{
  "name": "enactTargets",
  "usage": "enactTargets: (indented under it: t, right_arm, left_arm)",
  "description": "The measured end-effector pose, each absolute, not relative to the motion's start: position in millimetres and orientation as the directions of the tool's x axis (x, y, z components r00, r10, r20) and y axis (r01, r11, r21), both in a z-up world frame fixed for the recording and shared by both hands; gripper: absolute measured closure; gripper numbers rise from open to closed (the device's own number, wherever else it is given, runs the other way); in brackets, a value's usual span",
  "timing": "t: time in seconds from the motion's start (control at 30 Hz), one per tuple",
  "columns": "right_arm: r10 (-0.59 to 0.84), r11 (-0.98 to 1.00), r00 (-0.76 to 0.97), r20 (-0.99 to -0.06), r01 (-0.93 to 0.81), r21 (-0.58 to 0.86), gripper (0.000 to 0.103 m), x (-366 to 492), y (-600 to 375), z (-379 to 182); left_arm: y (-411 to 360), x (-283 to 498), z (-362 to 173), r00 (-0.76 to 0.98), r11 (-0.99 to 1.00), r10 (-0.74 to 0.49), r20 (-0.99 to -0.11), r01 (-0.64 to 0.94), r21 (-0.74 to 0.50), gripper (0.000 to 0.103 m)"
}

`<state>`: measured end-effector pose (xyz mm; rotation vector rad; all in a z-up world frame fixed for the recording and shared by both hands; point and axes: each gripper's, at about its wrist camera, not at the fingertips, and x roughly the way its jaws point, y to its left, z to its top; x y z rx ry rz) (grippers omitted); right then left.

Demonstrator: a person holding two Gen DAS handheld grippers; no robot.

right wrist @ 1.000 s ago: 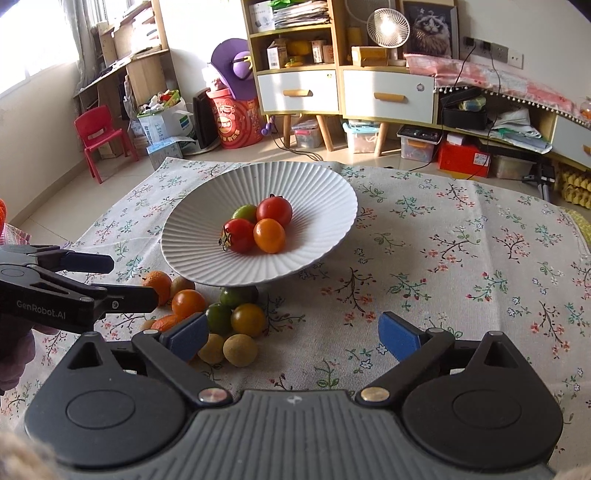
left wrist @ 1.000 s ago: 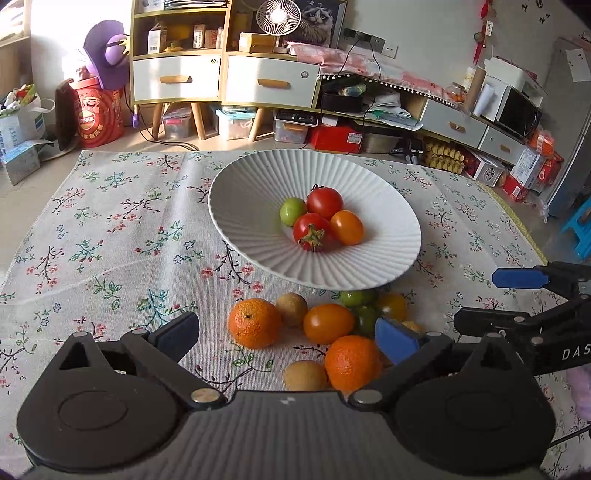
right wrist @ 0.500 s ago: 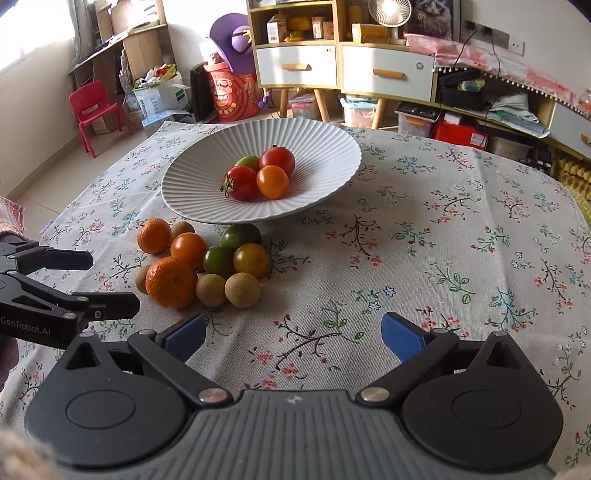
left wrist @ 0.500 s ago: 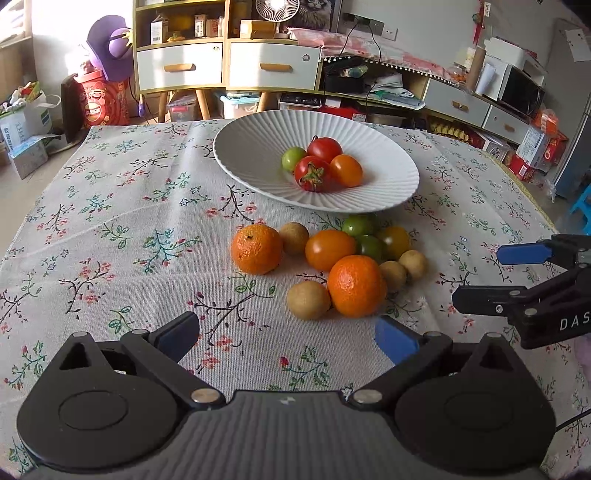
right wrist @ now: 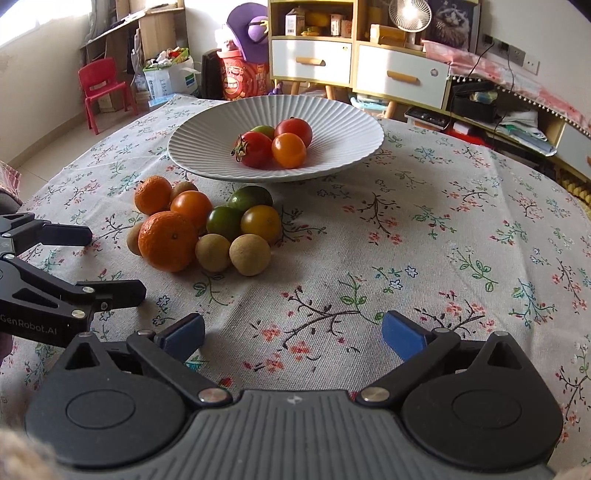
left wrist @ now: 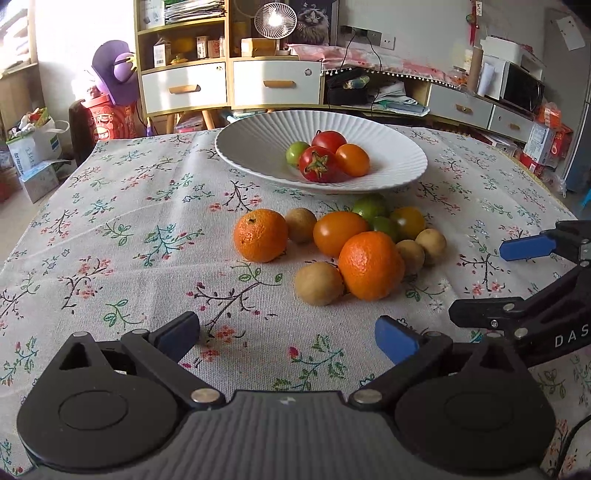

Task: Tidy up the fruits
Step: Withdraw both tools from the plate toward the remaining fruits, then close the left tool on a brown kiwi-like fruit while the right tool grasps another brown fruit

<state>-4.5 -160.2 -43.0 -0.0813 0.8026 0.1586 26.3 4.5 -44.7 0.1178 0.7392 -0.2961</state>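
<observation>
— Surface? Table under a floral tablecloth (left wrist: pixel 140 236).
— Directly on the cloth? White ribbed plate (left wrist: pixel 258 147) toward the far side; just in front, a touching cluster: two mandarins (left wrist: pixel 371 271), orange tomato (left wrist: pixel 340 232), green tomatoes (right wrist: pixel 223 221), yellow tomato (right wrist: pixel 260 222), small brown round fruits (left wrist: pixel 318 283).

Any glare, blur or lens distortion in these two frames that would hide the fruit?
Left wrist view: sharp; window glare blows out the upper left, the fan flares, far from the fruit pile. Right wrist view: sharp too, strong fisheye bending at the edges, soft shadows under the white plate; fruit clearly readable.
</observation>
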Motion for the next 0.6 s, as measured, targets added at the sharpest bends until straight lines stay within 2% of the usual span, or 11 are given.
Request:
enactTargets:
  t: [0.13, 0.33, 0.53, 0.6]
  right_arm:
    - [0.107, 0.984, 0.708, -0.698, -0.176, -0.027, 0.001, -3.5, -159.3, -45.3]
    - [0.108, 0.984, 0.737, -0.668, -0.173, -0.031, 0.002, 0.0, -158.8, -47.7]
    - [0.108, 0.983, 0.752, -0.65, -0.178, -0.042, 0.014, 2.4, -156.8, -46.6]
    - [0.114, 0.982, 0.755, -0.646, -0.185, -0.043, 0.021, 3.0, -155.8, -46.0]
  left_arm:
    - [4.4, 25.8, -45.4, 0.711, 0.951, -0.229, -0.665, 0.31, 0.005, 0.006]
    - [1.9, 26.1, -44.0, 0.72, 0.945, -0.246, -0.649, 0.327, 0.005, 0.017]
    - [-2.2, 26.5, -41.2, 0.719, 0.938, -0.265, -0.642, 0.346, 0.001, 0.034]
    - [-3.8, 27.0, -40.4, 0.717, 0.935, -0.272, -0.641, 0.354, -0.001, 0.041]
